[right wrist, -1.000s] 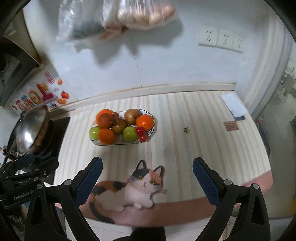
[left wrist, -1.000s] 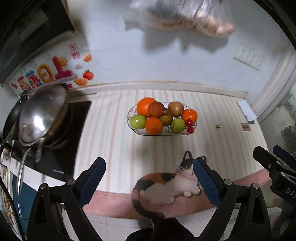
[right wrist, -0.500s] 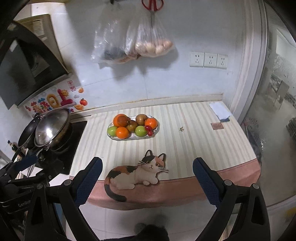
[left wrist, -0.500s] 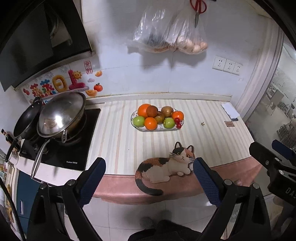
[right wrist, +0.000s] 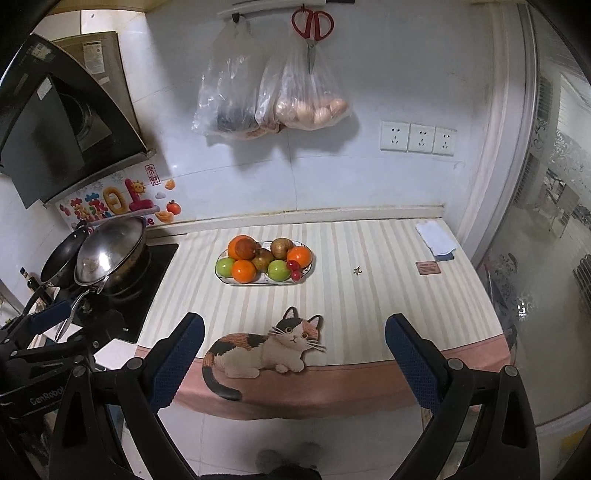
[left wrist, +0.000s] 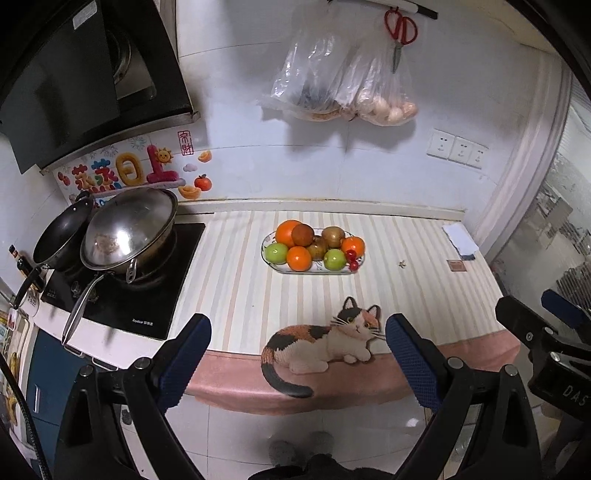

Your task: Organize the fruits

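An oval glass plate on the striped counter holds several fruits: oranges, green apples, brown kiwis and red cherries. My left gripper is open and empty, held back off the counter's front edge. My right gripper is also open and empty, at the same distance. The right gripper shows at the right edge of the left wrist view, the left gripper at the left edge of the right wrist view.
A cat-shaped mat lies at the counter's front edge. A hob with a steel wok and a black pan stands left. Bags and scissors hang on the wall. A cloth lies far right.
Both grippers have pulled back and up from the counter, so the fruit plate looks smaller and farther. Both stay open and empty.
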